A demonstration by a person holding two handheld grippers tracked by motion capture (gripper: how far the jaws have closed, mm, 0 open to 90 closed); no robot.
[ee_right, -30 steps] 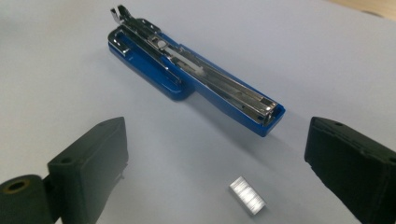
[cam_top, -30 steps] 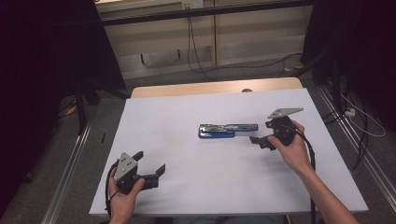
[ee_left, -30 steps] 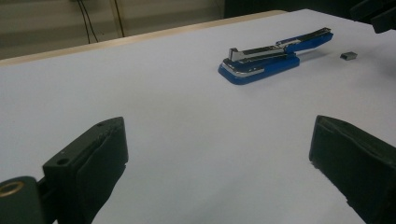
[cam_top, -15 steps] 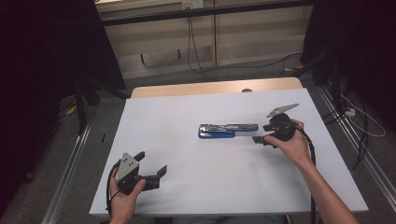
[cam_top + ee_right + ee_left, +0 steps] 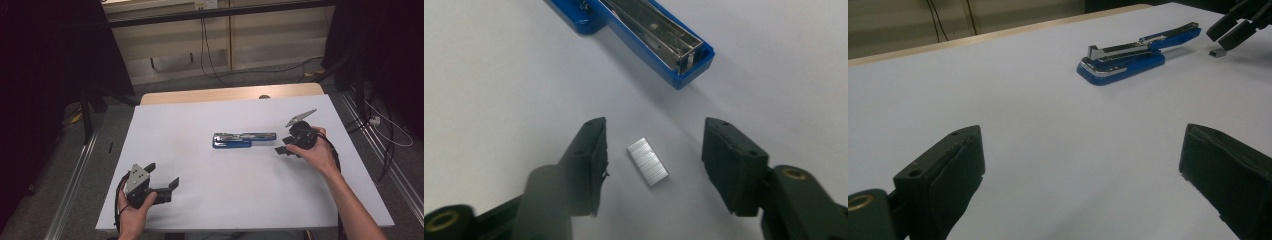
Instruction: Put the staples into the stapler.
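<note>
A blue stapler (image 5: 239,140) lies swung open in the middle of the white table (image 5: 200,210); it also appears in the left gripper view (image 5: 1125,57) and the right gripper view (image 5: 649,35). A short strip of staples (image 5: 647,161) lies flat on the table just off the stapler's open end (image 5: 1217,52). My right gripper (image 5: 654,135) hangs over it with one jaw on each side, and neither pad touches the strip. Those jaws have just been closing. In the high view the right gripper (image 5: 281,149) sits right of the stapler. My left gripper (image 5: 162,175) rests wide open at the near left (image 5: 1083,145).
A wooden strip (image 5: 230,94) borders the table's far edge. Cables (image 5: 210,60) trail over the floor beyond it, and metal rails (image 5: 75,190) run along both sides of the table. A cable trails from the right gripper along the forearm.
The right gripper's jaws have narrowed around the staple strip and the hand has dipped slightly toward the table. The left gripper has not moved.
</note>
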